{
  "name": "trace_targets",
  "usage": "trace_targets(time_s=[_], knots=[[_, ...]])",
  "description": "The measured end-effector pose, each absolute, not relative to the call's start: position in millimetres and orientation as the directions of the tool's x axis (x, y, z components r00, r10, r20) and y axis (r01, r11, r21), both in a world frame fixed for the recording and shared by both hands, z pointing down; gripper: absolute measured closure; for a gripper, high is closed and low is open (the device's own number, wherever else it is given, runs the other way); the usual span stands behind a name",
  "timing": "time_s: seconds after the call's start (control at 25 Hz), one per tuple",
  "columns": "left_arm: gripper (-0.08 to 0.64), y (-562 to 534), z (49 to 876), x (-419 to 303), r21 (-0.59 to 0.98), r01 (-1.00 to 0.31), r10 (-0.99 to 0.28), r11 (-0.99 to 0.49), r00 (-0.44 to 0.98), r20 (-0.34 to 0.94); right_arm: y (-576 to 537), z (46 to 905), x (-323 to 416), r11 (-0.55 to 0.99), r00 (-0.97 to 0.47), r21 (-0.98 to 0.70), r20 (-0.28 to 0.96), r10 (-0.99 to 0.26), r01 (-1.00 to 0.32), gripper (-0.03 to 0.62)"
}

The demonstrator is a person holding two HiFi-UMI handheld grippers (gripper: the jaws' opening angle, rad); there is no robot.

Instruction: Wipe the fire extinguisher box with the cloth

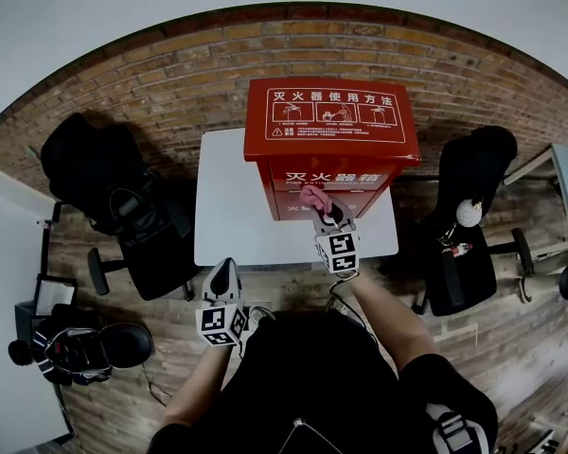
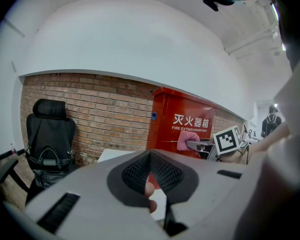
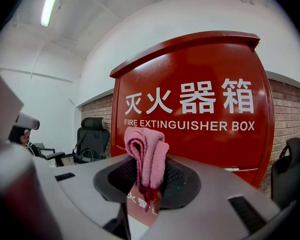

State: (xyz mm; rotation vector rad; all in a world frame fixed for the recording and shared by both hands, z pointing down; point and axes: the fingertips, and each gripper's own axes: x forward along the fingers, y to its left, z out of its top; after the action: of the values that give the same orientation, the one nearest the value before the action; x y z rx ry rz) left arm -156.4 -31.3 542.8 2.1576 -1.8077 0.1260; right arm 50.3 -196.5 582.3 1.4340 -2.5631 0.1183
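Right gripper (image 1: 326, 214) jaws pinching a pink cloth (image 3: 148, 151), folded into a wad that sticks up past the jaw tips. Cloth is at the front face of the red fire extinguisher box (image 1: 331, 126), touching or just off it, below the white Chinese lettering, left of centre in the head view. Left gripper view shows the same from the side: cloth held right at the box front, the right gripper's marker cube (image 2: 226, 140) behind it.

Box stands upright on a white worktop (image 1: 229, 218), toward the far right part of it, back close to the brick wall (image 1: 161, 78). Sloped lid on top with printed instruction pictures. Front reads "FIRE EXTINGUISHER BOX".

Left gripper (image 1: 223, 270) is low, near the person's body, just off the near edge of the worktop, well apart from the box. Its jaws are pressed together at the tips, nothing between them. It points toward the box and wall.

Black office chair (image 1: 114, 192) left of the worktop with a bag on the seat. Second black chair (image 1: 469, 225) on the right side. Wood floor (image 1: 521, 329) under everything. Person's forearms are visible behind both grippers.
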Motion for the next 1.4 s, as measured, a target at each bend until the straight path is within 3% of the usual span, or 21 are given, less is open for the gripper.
trace_targets(time_s=[1.4], knots=[[0.541,-62,544,-117,0.176,-0.967,-0.932,-0.187,0.231,0.279,-199,582,107,0.503,-0.486,0.029,0.211,-0.848,-0.864,0.479]])
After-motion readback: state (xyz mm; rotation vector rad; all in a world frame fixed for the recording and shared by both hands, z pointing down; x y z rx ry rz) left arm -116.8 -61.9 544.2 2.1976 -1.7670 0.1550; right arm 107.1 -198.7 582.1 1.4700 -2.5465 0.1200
